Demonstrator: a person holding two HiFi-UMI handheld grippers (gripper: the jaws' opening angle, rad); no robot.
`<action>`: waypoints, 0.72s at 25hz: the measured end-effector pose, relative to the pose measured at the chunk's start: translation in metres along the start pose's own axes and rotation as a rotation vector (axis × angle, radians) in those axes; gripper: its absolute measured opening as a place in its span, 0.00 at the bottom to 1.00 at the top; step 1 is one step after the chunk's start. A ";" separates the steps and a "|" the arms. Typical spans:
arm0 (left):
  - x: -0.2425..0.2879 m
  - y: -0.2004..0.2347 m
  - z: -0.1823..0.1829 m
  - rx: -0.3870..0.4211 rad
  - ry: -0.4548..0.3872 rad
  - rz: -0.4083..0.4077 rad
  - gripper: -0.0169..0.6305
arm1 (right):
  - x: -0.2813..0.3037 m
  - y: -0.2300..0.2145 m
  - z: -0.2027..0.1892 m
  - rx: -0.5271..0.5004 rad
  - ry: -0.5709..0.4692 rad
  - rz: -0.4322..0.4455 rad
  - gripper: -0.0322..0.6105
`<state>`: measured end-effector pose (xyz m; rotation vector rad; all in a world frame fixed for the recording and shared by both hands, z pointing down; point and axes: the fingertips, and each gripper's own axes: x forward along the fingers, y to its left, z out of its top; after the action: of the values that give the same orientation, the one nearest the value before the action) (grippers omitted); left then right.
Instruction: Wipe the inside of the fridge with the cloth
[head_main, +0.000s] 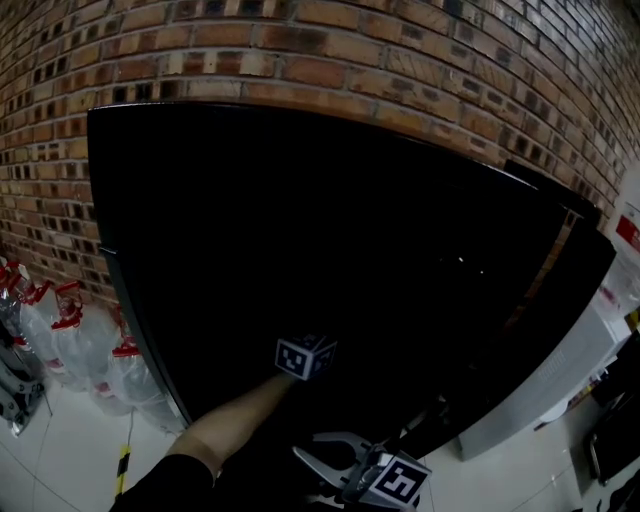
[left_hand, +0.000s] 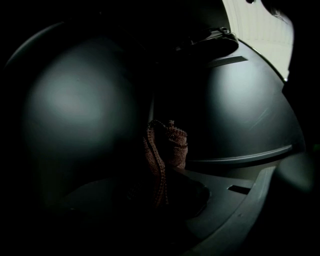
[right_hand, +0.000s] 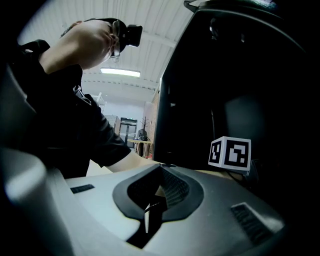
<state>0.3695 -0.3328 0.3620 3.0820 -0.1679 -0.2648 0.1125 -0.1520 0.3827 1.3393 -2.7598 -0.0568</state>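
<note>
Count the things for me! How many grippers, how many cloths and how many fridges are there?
Grippers: 2, the left gripper shut on the cloth, the right gripper shut with nothing in it.
Cloths: 1, reddish-brown.
Fridges: 1, the black fridge.
Total: 4.
</note>
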 end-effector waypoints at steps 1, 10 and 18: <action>0.002 0.004 0.000 0.003 -0.001 0.016 0.11 | -0.001 -0.002 -0.001 0.005 0.000 -0.003 0.06; 0.018 0.030 -0.006 0.043 0.012 0.192 0.11 | -0.005 -0.008 -0.003 0.015 0.005 0.003 0.06; 0.010 0.033 -0.007 0.052 0.012 0.219 0.11 | -0.008 -0.007 0.003 0.013 0.004 -0.036 0.06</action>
<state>0.3771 -0.3663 0.3691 3.0785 -0.5151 -0.2345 0.1231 -0.1499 0.3783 1.3910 -2.7377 -0.0381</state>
